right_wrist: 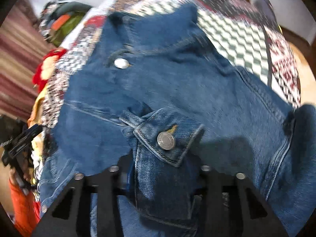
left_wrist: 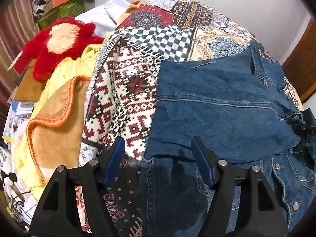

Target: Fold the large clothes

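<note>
A blue denim jacket [left_wrist: 223, 106] lies on a patchwork bedspread [left_wrist: 126, 90], partly folded over itself. My left gripper [left_wrist: 158, 147] is open and empty, its blue-padded fingers hovering over the jacket's near left edge. In the right wrist view the jacket [right_wrist: 177, 83] fills the frame. My right gripper [right_wrist: 160, 169] is shut on the jacket's sleeve cuff [right_wrist: 167, 138], which carries a metal button; the cuff hides the fingertips. The other gripper shows at the left edge [right_wrist: 17, 144].
A red plush toy [left_wrist: 59, 45] and a yellow and tan blanket [left_wrist: 57, 122] lie left of the bedspread. Boxes and clutter [left_wrist: 59, 2] are piled at the back left. A brown wooden door [left_wrist: 302, 63] stands at the right.
</note>
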Action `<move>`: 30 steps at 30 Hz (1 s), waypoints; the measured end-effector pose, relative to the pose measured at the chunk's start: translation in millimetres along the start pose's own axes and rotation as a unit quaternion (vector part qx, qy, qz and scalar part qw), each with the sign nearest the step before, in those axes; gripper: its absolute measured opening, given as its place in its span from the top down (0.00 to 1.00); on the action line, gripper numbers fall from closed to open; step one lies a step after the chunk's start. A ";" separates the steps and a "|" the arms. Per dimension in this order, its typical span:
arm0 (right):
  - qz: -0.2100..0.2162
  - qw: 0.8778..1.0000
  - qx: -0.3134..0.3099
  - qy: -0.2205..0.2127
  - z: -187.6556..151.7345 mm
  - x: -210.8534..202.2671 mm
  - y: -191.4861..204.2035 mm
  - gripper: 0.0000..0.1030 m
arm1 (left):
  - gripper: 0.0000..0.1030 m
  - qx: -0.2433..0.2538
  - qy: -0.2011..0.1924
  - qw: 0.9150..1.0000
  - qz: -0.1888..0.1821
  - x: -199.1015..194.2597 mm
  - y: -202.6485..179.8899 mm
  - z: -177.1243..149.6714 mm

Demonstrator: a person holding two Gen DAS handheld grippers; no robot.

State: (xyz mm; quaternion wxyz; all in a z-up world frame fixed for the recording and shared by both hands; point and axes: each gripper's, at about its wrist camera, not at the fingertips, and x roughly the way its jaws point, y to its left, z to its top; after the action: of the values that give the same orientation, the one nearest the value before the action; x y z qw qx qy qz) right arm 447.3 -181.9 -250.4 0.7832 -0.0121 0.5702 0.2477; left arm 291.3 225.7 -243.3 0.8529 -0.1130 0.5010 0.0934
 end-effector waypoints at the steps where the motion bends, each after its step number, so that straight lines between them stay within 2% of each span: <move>1: -0.009 1.000 -0.013 -0.015 1.5 -6.7 6.6 0.66 | 0.34 0.004 -0.004 1.000 0.000 -1.3 -3.1 1.7; 7: -0.059 0.989 -0.075 -0.116 13.0 -64.7 39.7 0.66 | 0.33 0.038 -0.024 0.999 -0.003 -9.6 -28.0 17.8; 9: -0.073 0.984 -0.090 -0.139 13.6 -80.3 44.3 0.66 | 0.28 0.043 -0.026 0.999 -0.010 -8.8 -36.4 21.7; 12: -0.091 0.980 -0.096 -0.149 10.2 -89.4 43.7 0.66 | 0.24 0.049 -0.018 0.998 -0.029 1.3 -49.5 24.9; 15: -0.100 0.982 -0.083 -0.135 5.1 -85.5 26.0 0.66 | 0.24 0.061 0.005 0.997 -0.037 18.7 -64.4 22.7; 21: -0.097 0.992 -0.039 -0.072 -7.6 -42.5 -15.6 0.66 | 0.24 0.091 0.052 0.994 -0.040 52.3 -86.3 8.7; 25: -0.092 0.995 -0.008 -0.042 -11.9 -17.0 -36.1 0.62 | 0.18 0.090 0.053 0.994 -0.040 58.6 -85.7 4.7; 27: -0.110 0.994 -0.005 -0.020 -14.3 -4.8 -40.5 0.56 | 0.15 0.083 0.056 0.994 -0.042 60.4 -82.0 4.7; 30: -0.133 0.991 -0.019 -0.007 -18.1 2.6 -41.4 0.51 | 0.11 0.087 0.055 0.994 -0.039 61.0 -80.1 2.8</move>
State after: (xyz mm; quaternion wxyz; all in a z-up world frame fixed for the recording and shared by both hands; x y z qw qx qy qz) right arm 448.5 -222.7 -270.0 0.8126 -0.1007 0.5536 0.1521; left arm 344.8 152.6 -287.5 0.8337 -0.0621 0.5486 0.0099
